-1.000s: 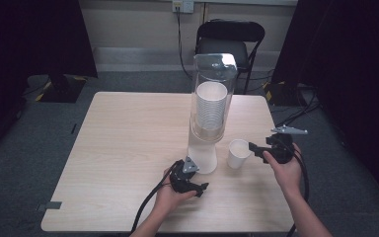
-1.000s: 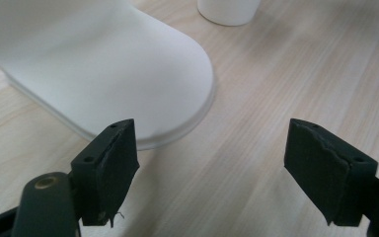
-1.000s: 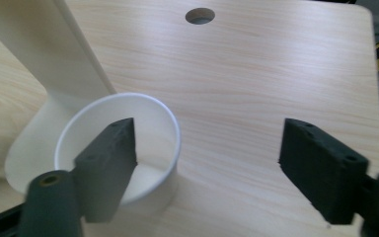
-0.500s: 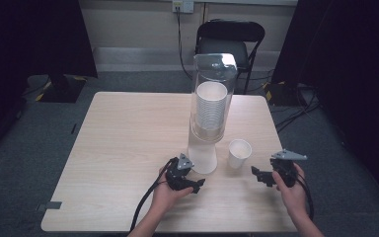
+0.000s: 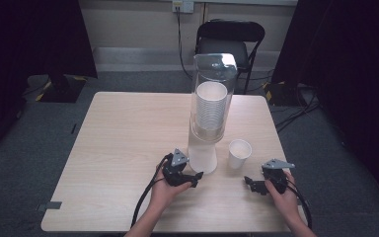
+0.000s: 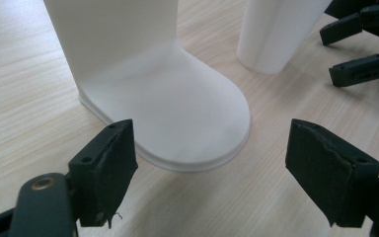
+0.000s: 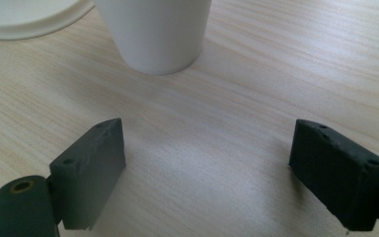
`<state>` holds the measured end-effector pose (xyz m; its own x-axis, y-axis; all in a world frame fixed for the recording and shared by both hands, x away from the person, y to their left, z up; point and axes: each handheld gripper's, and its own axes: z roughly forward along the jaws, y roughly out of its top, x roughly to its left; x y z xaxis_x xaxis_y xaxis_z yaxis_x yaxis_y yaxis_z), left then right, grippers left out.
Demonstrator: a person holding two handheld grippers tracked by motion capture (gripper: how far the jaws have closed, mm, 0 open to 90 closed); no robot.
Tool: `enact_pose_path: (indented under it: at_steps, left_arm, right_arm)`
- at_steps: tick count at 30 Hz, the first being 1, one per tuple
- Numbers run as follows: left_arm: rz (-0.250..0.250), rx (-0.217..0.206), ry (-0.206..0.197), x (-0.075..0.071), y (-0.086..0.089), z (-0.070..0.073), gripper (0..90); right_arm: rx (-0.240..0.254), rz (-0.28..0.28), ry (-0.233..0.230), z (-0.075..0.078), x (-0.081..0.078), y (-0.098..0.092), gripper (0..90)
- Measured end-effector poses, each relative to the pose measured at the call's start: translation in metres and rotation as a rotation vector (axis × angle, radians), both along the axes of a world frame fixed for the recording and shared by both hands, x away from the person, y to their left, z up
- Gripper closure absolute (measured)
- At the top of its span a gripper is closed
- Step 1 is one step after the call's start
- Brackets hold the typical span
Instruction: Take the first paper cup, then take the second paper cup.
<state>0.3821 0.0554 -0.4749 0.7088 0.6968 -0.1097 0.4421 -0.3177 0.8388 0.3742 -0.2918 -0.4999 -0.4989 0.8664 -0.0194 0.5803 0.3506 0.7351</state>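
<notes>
Right gripper view: paper cup [image 7: 155, 32] light, thin-walled, easily crushed, best taken gently at mid-wall; right tool [image 7: 222, 173] open, jaws just widened, empty; left tool [image 6: 222, 173] open.

White paper cup [image 5: 239, 153] upright beside dispenser [image 5: 208, 123].

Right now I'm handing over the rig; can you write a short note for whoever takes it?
Left gripper: open, nothing held, low on the table at the foot of the cup dispenser.
Right gripper: jaws just opened wider, nothing between them, facing the paper cup from a little way off.
Done: one cup stands upright beside the dispenser's base.
Left, by the look of it: more cups are stacked in the dispenser.
</notes>
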Motion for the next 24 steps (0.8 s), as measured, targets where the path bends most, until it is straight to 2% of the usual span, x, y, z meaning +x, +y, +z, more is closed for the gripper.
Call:
enact_pose_path:
  at_steps: [2, 6, 8, 10, 11, 12, 16, 17, 19, 24]
  left_arm:
    - [0.009, -0.011, -0.006, 0.002, 0.001, 0.000, 19.4]
    - [0.017, 0.018, -0.005, 0.007, -0.001, 0.004, 19.5]
    - [0.015, 0.012, -0.008, 0.009, -0.001, 0.011, 19.4]
    - [0.026, -0.039, -0.017, 0.010, -0.001, 0.015, 19.4]
    - [0.032, -0.030, -0.008, 0.010, -0.002, 0.018, 19.4]
    - [0.032, -0.018, -0.020, 0.011, -0.002, 0.020, 18.9]
    - [0.052, -0.060, -0.049, 0.016, -0.002, 0.029, 19.4]
    - [0.056, -0.068, -0.041, 0.018, -0.002, 0.032, 19.4]
    - [0.056, -0.051, -0.047, 0.021, -0.003, 0.038, 19.3]
    - [0.083, -0.054, -0.077, 0.030, -0.007, 0.053, 19.5]
  right_arm:
    - [0.000, 0.005, 0.000, 0.000, 0.000, 0.000, 13.6]
    - [0.001, 0.003, 0.002, 0.000, 0.000, 0.000, 13.6]
    - [0.001, 0.003, 0.002, 0.000, 0.000, 0.000, 13.6]
    - [0.000, 0.003, 0.001, 0.000, 0.000, 0.000, 13.6]
    - [0.001, 0.002, 0.002, 0.000, 0.000, 0.000, 13.6]
    - [0.002, 0.002, 0.002, 0.000, -0.001, 0.000, 13.6]
    - [0.003, -0.003, 0.000, 0.000, -0.001, 0.000, 13.6]
    - [0.003, -0.004, 0.000, 0.000, -0.002, 0.000, 13.6]
    - [0.003, -0.006, 0.001, 0.000, -0.002, 0.000, 13.5]
    - [0.003, -0.005, 0.001, 0.000, -0.002, 0.000, 13.2]
